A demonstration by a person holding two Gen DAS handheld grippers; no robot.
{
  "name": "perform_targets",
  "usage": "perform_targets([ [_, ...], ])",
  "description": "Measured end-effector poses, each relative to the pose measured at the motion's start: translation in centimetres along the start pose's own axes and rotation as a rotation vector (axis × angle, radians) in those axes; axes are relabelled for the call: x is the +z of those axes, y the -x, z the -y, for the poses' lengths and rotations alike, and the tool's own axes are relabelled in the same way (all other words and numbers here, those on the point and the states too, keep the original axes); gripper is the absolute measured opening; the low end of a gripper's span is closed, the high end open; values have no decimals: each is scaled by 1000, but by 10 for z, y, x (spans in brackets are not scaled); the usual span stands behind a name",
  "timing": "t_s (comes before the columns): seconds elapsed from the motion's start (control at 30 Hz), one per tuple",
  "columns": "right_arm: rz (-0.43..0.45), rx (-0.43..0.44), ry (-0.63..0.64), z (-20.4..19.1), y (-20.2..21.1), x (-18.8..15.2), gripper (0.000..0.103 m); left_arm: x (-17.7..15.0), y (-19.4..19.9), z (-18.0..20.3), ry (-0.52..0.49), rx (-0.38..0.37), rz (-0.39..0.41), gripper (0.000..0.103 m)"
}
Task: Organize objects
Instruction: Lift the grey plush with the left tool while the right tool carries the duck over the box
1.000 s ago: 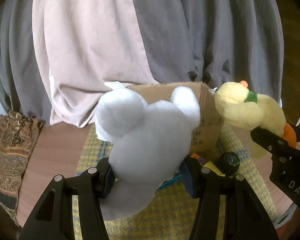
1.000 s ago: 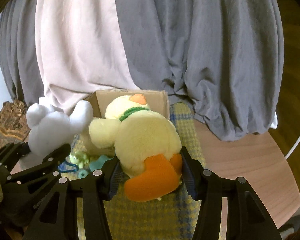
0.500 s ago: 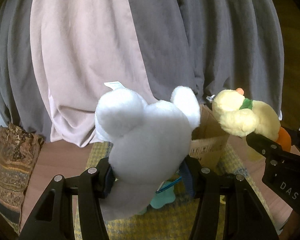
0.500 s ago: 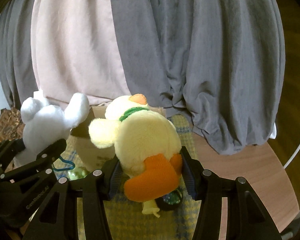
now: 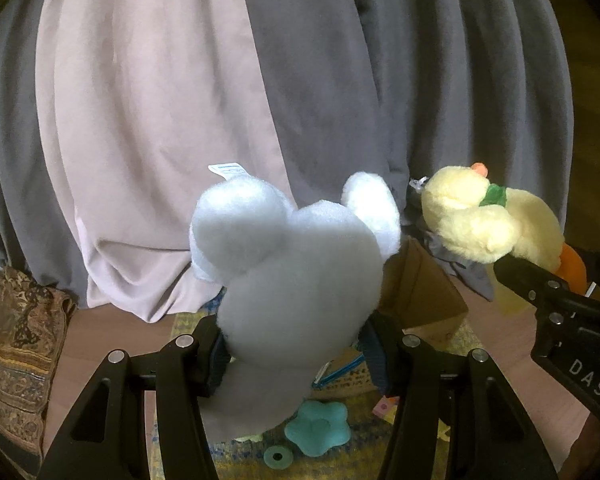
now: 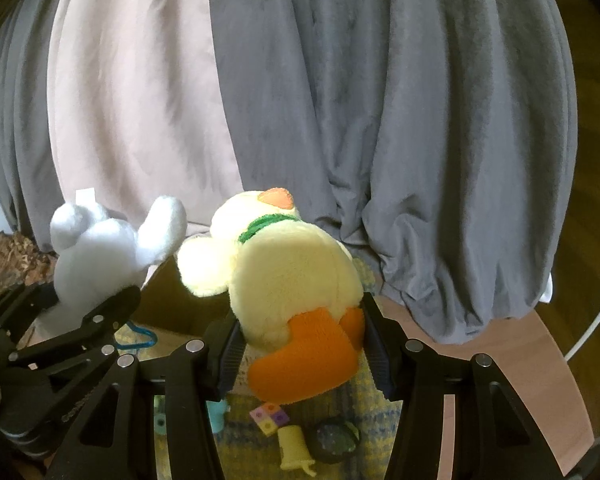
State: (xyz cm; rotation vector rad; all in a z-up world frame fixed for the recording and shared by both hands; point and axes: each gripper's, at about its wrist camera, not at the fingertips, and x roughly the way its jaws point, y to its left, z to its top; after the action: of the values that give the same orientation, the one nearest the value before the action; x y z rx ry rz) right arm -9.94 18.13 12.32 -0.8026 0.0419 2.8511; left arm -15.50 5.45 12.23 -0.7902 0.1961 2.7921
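My left gripper (image 5: 296, 356) is shut on a white plush bunny (image 5: 296, 272) and holds it up in the air. The bunny also shows at the left of the right wrist view (image 6: 100, 248). My right gripper (image 6: 300, 356) is shut on a yellow plush duck (image 6: 296, 280) with orange feet and a green collar. The duck shows at the right of the left wrist view (image 5: 488, 220). A brown cardboard box (image 5: 420, 292) stands on the mat behind and below both toys, mostly hidden by them.
A yellow woven mat (image 6: 360, 408) on a wooden table (image 6: 520, 380) carries small toys: a teal flower (image 5: 318, 426), a teal ring (image 5: 278, 458), a coloured cube (image 6: 269, 420), a dark ball (image 6: 336, 438), a blue hook (image 6: 136, 336). Grey and pink curtains (image 6: 380, 120) hang behind. A patterned cloth (image 5: 16, 352) lies left.
Both grippers have risen with their plush toys. The box and the small toys now sit lower in both views, and more curtain shows.
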Motion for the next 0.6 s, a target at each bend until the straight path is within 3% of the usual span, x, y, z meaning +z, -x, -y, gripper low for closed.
perform_targets([
  [0.6,-61,-13,-13,1,-46,22,53,22,-46,-13,9,-15,-40,55],
])
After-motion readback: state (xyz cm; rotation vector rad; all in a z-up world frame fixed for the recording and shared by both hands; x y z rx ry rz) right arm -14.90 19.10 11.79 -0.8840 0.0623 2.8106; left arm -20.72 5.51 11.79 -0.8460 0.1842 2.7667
